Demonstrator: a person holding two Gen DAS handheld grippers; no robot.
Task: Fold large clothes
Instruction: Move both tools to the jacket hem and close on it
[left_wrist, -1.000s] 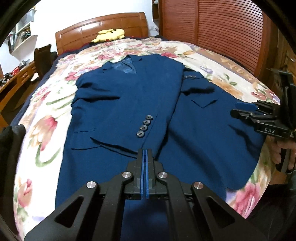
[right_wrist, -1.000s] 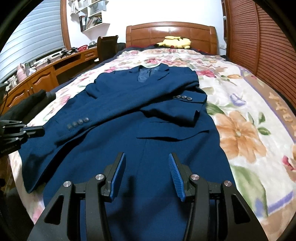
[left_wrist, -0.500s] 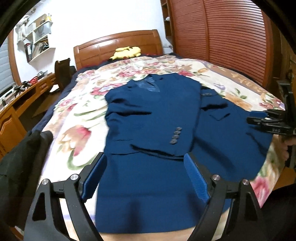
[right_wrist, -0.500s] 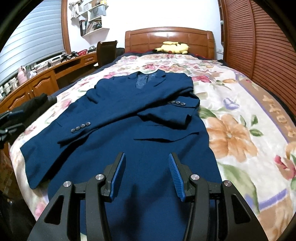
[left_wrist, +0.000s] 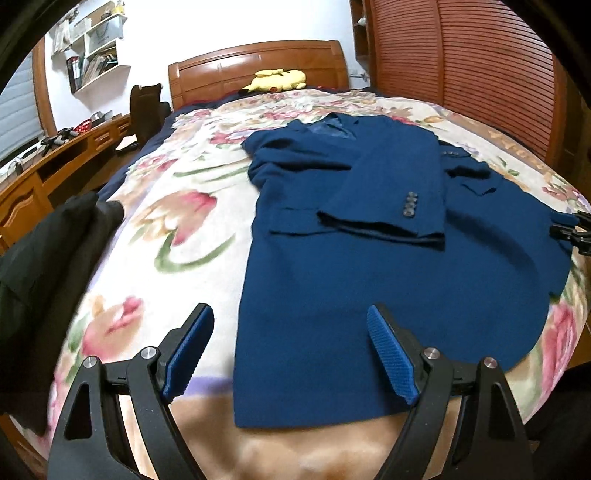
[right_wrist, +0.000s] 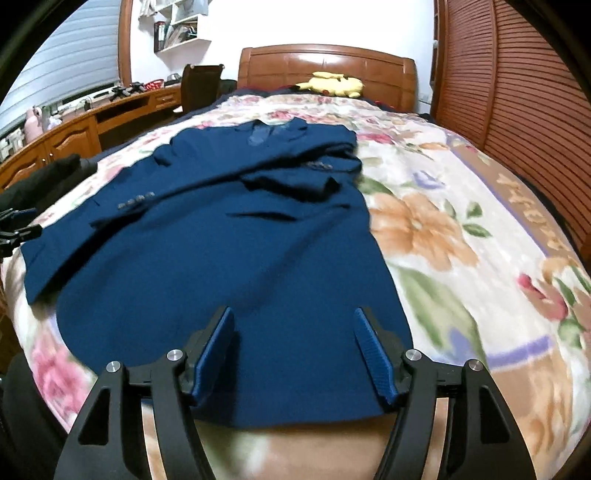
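Note:
A dark blue suit jacket (left_wrist: 351, 266) lies flat on the floral bedspread, collar toward the headboard, both sleeves folded across its front. It also shows in the right wrist view (right_wrist: 236, 236). My left gripper (left_wrist: 291, 350) is open and empty, above the jacket's near hem at its left corner. My right gripper (right_wrist: 295, 350) is open and empty, above the hem's right part. The right gripper's tips (left_wrist: 570, 230) show at the right edge of the left wrist view; the left gripper's tips (right_wrist: 14, 225) show at the left edge of the right wrist view.
The floral bedspread (left_wrist: 177, 221) covers the bed. A yellow plush toy (right_wrist: 332, 85) lies by the wooden headboard (left_wrist: 258, 70). Dark clothing (left_wrist: 48, 251) is heaped at the bed's left edge. A wooden desk (right_wrist: 74, 129) runs along the left; slatted wooden doors (right_wrist: 517, 92) stand on the right.
My left gripper was shut over the jacket's lower front, has opened, and has pulled back toward the foot of the bed. The right gripper stayed open and also drew back a little.

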